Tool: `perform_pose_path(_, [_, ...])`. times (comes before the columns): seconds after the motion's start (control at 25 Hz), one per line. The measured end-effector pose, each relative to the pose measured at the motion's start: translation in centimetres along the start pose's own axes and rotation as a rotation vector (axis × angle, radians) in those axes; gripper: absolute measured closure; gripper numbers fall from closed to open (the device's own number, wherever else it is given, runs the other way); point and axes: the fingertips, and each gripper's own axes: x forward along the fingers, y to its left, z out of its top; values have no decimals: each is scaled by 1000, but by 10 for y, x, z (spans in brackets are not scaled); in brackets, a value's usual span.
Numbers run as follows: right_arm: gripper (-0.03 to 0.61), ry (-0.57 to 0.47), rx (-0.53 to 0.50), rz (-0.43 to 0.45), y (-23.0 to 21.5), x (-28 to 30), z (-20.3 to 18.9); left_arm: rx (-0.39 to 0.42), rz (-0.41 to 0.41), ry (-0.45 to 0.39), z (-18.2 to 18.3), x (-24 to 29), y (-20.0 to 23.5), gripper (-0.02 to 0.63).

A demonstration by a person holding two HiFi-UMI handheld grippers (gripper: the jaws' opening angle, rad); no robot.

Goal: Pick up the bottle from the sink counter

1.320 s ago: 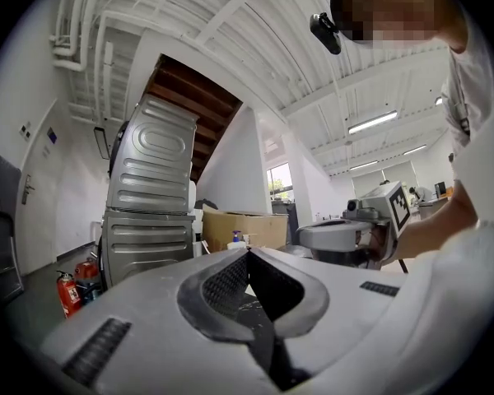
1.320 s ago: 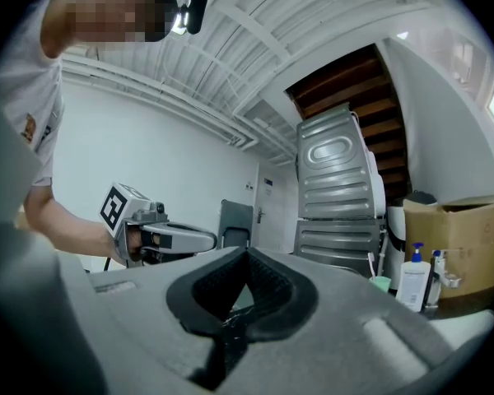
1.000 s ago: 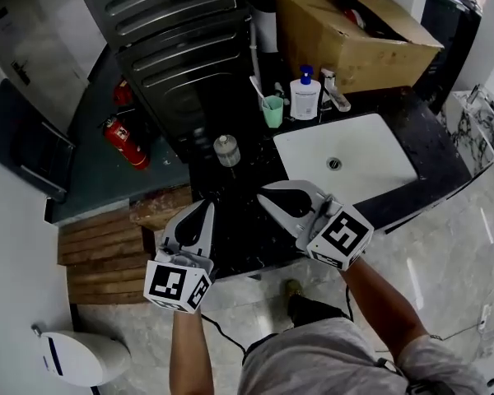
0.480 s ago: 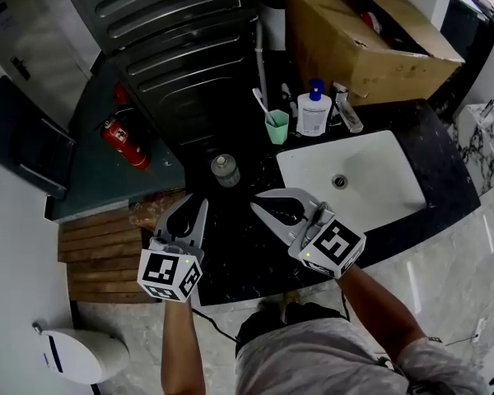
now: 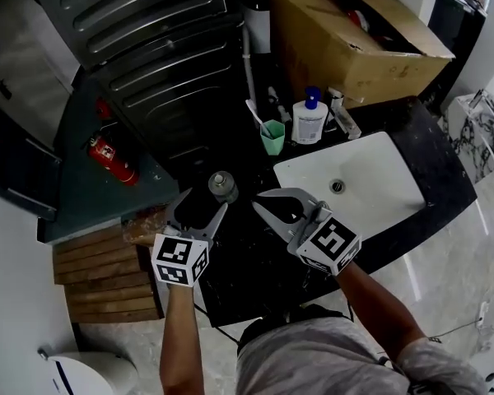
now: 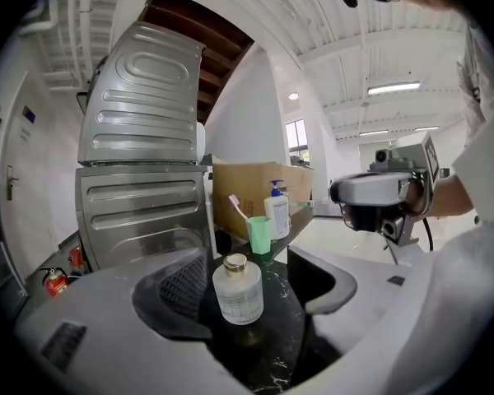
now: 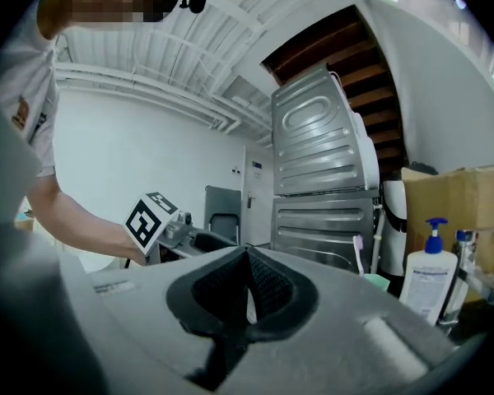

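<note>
The bottle [image 5: 222,186] is small, round and frosted with a gold cap, and it stands upright on the black marble counter [image 5: 251,257] left of the sink. My left gripper [image 5: 203,203] sits just short of it, and its jaws have just been opening. In the left gripper view the bottle [image 6: 237,291] shows in the gap of the left gripper [image 6: 251,299], with neither pad touching it. My right gripper [image 5: 259,203] hovers to the right of the bottle. Its jaws are shut and empty, and the right gripper [image 7: 247,290] shows its pads meeting.
A green cup with a toothbrush [image 5: 272,137] and a white pump bottle [image 5: 309,120] stand behind the bottle. The white sink basin [image 5: 370,179] lies to the right and a cardboard box [image 5: 354,31] behind it. Grey stacked appliances [image 5: 148,39] stand at the back left, with a red fire extinguisher [image 5: 107,156] below them.
Both grippers have moved forward over the counter toward the bottle. The left gripper's jaws, shut before, now stand apart.
</note>
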Motion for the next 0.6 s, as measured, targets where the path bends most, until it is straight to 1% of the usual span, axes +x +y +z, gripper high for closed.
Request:
perform_pose_path(0.2, [578,29,11,-28,-14,12,-12,6,-49,52,-18,31,9,286])
perform_pose_path(0.36, [577,43,15,-37,-23,18,-19,7,-83,81,-31,51,12,270])
perform_pose_path(0.6, [578,62,24,-44,-33,21,-27,23,-143,164,-56,77,9,241])
